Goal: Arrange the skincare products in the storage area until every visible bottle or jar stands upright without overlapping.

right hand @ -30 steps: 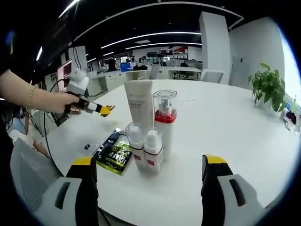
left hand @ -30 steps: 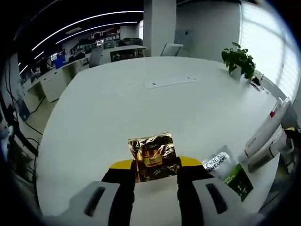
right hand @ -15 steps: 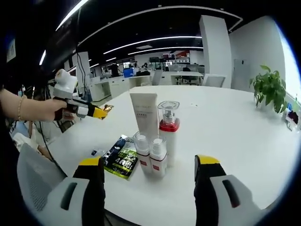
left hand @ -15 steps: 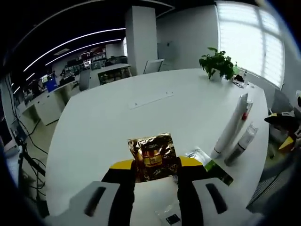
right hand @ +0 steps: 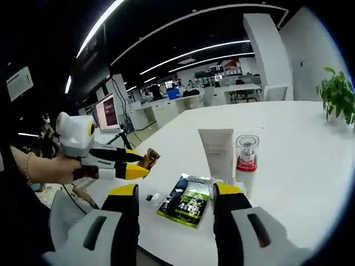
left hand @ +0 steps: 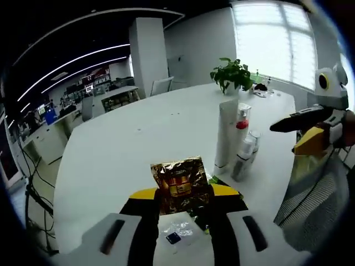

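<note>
The white tabletop (left hand: 138,144) is the largest thing and it carries all the products. At its far edge, by the window, stands a potted plant (left hand: 232,73).

Near the tabletop edge closest to the person, the products stand together in one group. The tallest is a white tube (left hand: 227,133), upright on its cap. Just beside it is a pump bottle with a red collar (left hand: 242,130), also upright. In front of these two, in the left gripper view, stand two small bottles (left hand: 247,156) with clear caps, close together; in the right gripper view they are mostly hidden behind the right gripper's jaw.

A green and black sachet (right hand: 188,200) lies flat on the tabletop, between the group of bottles and the near edge. A small clear packet with a dark square (left hand: 175,236) lies closer to that edge, just beside the sachet.

The left gripper (left hand: 181,198) has its jaws closed on a gold foil sachet (left hand: 178,183), which is held above the tabletop, over the near edge; a hand (right hand: 52,169) holds this gripper.

The right gripper (right hand: 175,194) has its jaws apart and holds nothing; it is above the near edge, with the green sachet seen between the jaws.
</note>
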{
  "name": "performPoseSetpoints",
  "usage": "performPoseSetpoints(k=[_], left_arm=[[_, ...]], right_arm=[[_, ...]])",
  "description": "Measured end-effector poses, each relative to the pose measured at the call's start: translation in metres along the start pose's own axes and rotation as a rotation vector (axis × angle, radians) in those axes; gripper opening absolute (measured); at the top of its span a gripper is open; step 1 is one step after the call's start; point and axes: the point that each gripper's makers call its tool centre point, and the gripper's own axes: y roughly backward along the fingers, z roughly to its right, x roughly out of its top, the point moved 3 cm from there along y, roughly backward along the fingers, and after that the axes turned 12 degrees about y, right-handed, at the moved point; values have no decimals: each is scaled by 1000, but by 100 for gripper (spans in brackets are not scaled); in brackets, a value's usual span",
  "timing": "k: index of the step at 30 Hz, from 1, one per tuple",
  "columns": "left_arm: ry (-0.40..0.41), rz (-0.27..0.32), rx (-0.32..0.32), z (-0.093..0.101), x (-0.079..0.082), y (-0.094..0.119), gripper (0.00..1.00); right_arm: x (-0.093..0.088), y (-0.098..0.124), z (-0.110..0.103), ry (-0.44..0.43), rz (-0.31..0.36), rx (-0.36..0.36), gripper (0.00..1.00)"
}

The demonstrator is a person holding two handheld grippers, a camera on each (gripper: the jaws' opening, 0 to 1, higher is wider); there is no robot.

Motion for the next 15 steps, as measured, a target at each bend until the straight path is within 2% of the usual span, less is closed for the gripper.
performPoseSetpoints(k=[2,4,7,10,12,15], left_arm=[[-11,6,-26,11,-1,5,34],[-56,9,-50,21,-2,11,34],[-88,18,-62,33,-2,19,34],[-100,26,-82,41,-3,23,34],[-106,25,-85,42,-4,24,34],[-106,22,-98,46,-5,25,34]], right_arm=[[1,-6,-6,-66,10,30,43],[1,-12,-9,-99,18,49,38],[-3,-21,-16,-194,29,90,28],[-6,-25,-20,-226,30,106,25],[-8,-26,-26,-290,32,125,22],[-10,-28,-27,-312,35,127,18]])
